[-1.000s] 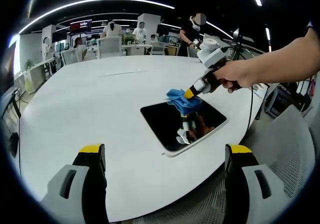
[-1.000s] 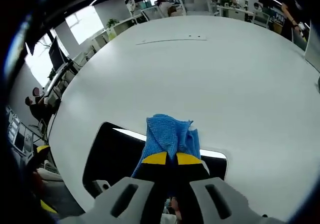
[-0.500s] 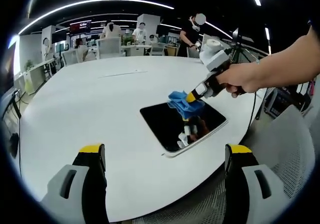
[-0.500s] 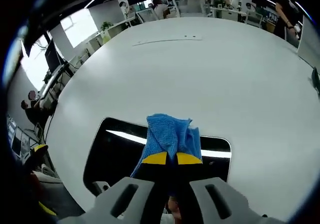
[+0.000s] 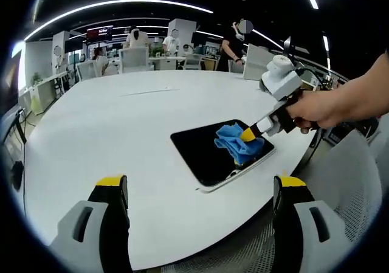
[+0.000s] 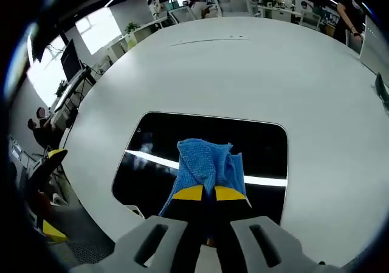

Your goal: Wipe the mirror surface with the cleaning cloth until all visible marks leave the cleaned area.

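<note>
— Where does the mirror (image 5: 219,153) lie?

— Flat on the white desk (image 5: 109,133), near the edge closest to the person. In the right gripper view the mirror (image 6: 206,148) is a dark rounded rectangle with a bright strip of reflected ceiling light across it.

— And the cloth?

— The blue cloth (image 6: 206,166) is bunched between the yellow-tipped jaws of the right tongs (image 6: 203,193), which are clamped on it. It rests on the mirror's glass, toward the nearer half. In the left gripper view the cloth (image 5: 234,142) sits on the right part of the mirror, held by the right tongs (image 5: 249,135), with the person's hand (image 5: 313,109) on the handle.

— What about the left tongs (image 5: 200,188)?

— Their jaws stand wide apart and hold nothing; they hang short of the desk edge, well apart from the mirror.

— Anything else around?

— Chairs (image 5: 130,57) and several people stand beyond the far side of the desk.
</note>
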Tool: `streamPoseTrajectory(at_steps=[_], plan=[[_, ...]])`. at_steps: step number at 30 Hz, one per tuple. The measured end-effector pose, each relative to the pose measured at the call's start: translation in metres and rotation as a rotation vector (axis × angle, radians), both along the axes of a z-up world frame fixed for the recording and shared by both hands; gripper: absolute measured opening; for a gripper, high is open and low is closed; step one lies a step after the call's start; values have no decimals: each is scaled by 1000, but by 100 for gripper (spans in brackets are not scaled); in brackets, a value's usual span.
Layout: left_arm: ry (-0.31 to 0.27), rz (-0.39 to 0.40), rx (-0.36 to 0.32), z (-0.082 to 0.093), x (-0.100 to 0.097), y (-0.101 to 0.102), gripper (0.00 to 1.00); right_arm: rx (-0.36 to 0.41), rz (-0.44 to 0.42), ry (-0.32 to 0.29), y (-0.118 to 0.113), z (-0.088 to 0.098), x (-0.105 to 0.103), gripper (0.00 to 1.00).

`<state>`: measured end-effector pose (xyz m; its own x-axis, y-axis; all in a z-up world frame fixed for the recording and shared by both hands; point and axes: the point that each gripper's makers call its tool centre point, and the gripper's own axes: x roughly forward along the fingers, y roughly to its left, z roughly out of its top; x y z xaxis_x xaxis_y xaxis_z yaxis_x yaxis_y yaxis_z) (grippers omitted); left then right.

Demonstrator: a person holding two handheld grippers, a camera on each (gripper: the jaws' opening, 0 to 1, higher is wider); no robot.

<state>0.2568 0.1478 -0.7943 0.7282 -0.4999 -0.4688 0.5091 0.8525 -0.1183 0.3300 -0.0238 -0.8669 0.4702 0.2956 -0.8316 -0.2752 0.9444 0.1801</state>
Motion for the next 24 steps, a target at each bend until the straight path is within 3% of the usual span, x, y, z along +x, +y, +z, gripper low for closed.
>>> streamPoseTrajectory(at_steps=[15, 18, 24], plan=[[10, -19, 5, -3, -1, -2, 99, 70, -31, 22, 3, 0, -34, 0], [-22, -12, -7, 3, 0, -1, 99, 78, -33, 22, 3, 0, -41, 0], [-4, -14, -14, 2, -1, -3, 99, 92, -35, 34, 5, 0, -50, 0]])
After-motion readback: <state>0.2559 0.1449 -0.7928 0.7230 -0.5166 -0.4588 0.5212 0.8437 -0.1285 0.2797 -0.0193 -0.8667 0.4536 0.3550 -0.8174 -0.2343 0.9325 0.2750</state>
